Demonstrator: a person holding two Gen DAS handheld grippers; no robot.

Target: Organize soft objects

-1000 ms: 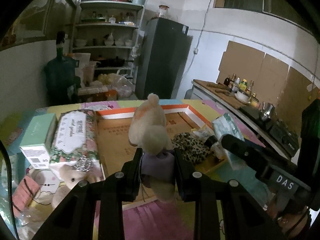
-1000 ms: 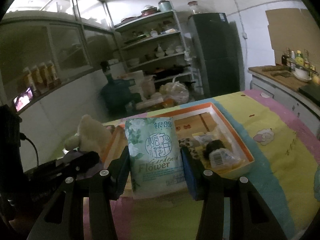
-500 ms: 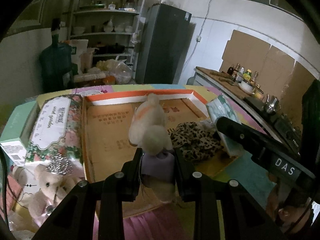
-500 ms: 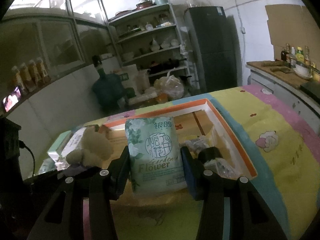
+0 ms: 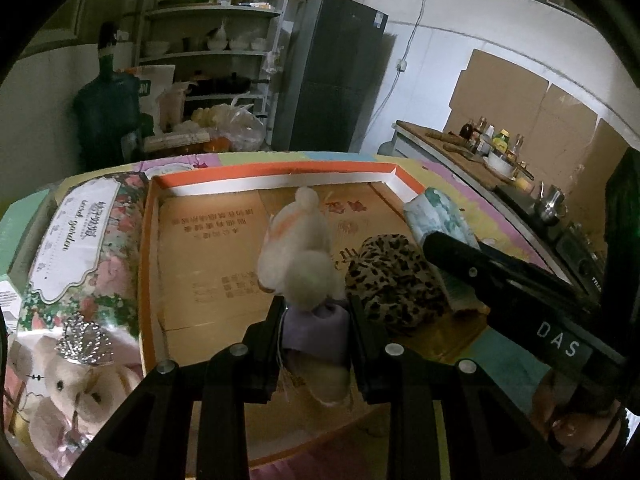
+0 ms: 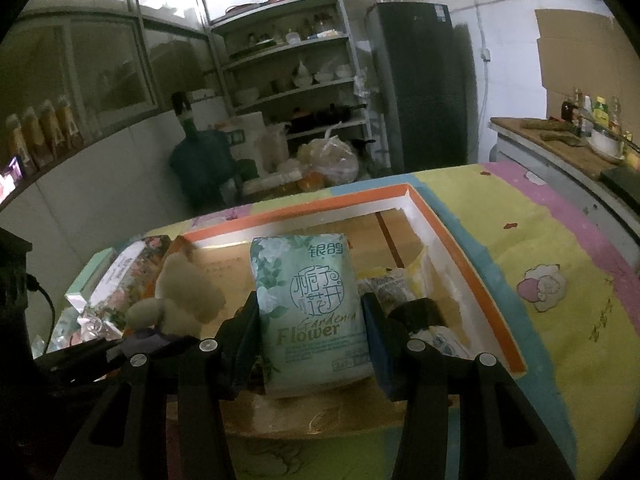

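Kitchen table under patchwork cloth bears orange-rimmed box; leopard cloth already inside. Right gripper clamps tissue pack, left gripper clamps plush toy, both over box, unreleased. Second plush and floral pack outside.

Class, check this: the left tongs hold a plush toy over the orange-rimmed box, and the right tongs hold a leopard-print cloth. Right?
One part is wrong. The right tongs hold a green tissue pack, as the right wrist view shows. The leopard-print cloth lies inside the orange-rimmed box. The left tongs do hold the plush toy over it.
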